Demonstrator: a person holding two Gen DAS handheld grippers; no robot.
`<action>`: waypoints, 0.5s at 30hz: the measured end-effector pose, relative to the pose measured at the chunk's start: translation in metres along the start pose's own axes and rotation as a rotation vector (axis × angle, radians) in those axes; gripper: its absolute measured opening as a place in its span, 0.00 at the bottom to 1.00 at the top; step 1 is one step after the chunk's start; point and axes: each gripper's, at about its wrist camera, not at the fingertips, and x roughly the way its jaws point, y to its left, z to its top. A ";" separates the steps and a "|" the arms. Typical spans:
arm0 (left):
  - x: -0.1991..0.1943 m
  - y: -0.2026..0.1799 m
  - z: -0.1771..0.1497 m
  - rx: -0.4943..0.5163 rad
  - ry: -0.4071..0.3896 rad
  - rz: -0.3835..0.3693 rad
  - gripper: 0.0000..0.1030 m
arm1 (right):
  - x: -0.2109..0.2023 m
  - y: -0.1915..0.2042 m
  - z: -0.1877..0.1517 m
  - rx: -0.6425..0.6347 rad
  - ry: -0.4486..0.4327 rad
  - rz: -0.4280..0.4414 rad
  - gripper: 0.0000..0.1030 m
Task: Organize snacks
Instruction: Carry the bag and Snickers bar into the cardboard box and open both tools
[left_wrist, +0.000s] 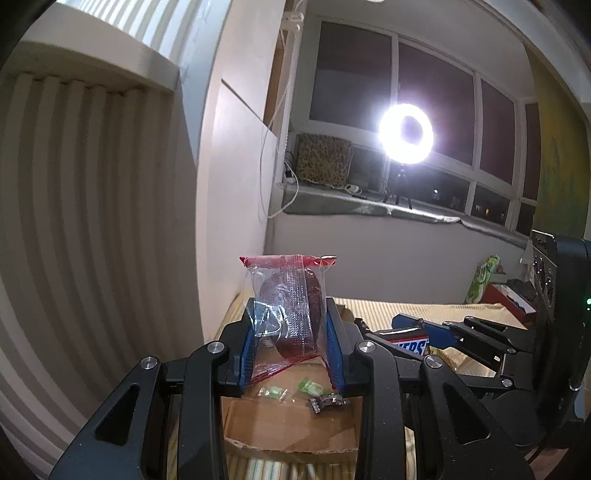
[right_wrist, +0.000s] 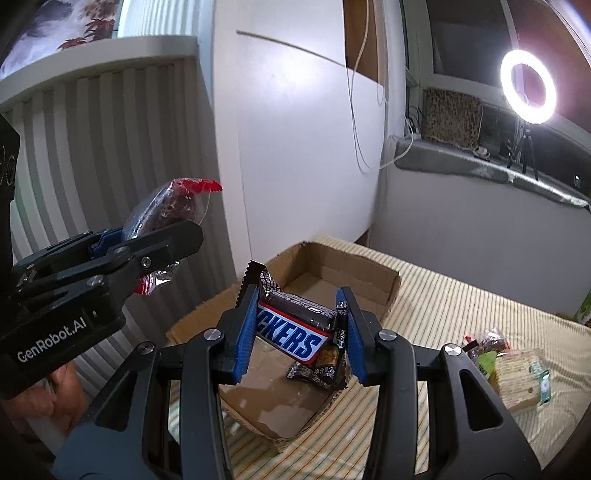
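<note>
— While both tools hang over the cardboard box (right_wrist: 332, 273), what has each got hold of?

— The left tool (left_wrist: 291, 343) has its blue pads pressed against a clear packet with red ends (left_wrist: 288, 306), a dark round snack inside it; the packet stands upright between the fingers, which are closed in narrowly on it. The right tool (right_wrist: 299, 328) is clamped on a Snickers bar (right_wrist: 291, 328), held crosswise, its jagged wrapper end sticking up past the left pad.

— And the box?

— It sits open on a surface with a yellow striped cloth (right_wrist: 443, 306), close to the white wall. Inside, on the bottom, lie two small green sweets (left_wrist: 291, 389) and a dark wrapped candy (left_wrist: 328, 400); from the right wrist view another dark wrapper (right_wrist: 317, 373) shows below the bar.

— Anything still outside?

— A small heap of other snacks (right_wrist: 509, 365) lies on the cloth to the right, well apart from the box. A ring light (right_wrist: 528, 86) glares on the windowsill.
</note>
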 end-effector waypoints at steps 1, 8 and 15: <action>0.006 0.000 -0.001 -0.001 0.009 -0.003 0.30 | 0.006 -0.003 -0.002 0.004 0.009 0.000 0.43; 0.040 0.007 -0.016 -0.014 0.087 -0.007 0.30 | 0.049 -0.019 -0.010 0.029 0.068 0.012 0.43; 0.073 0.017 -0.028 -0.042 0.161 0.011 0.57 | 0.094 -0.031 -0.023 0.035 0.129 0.047 0.57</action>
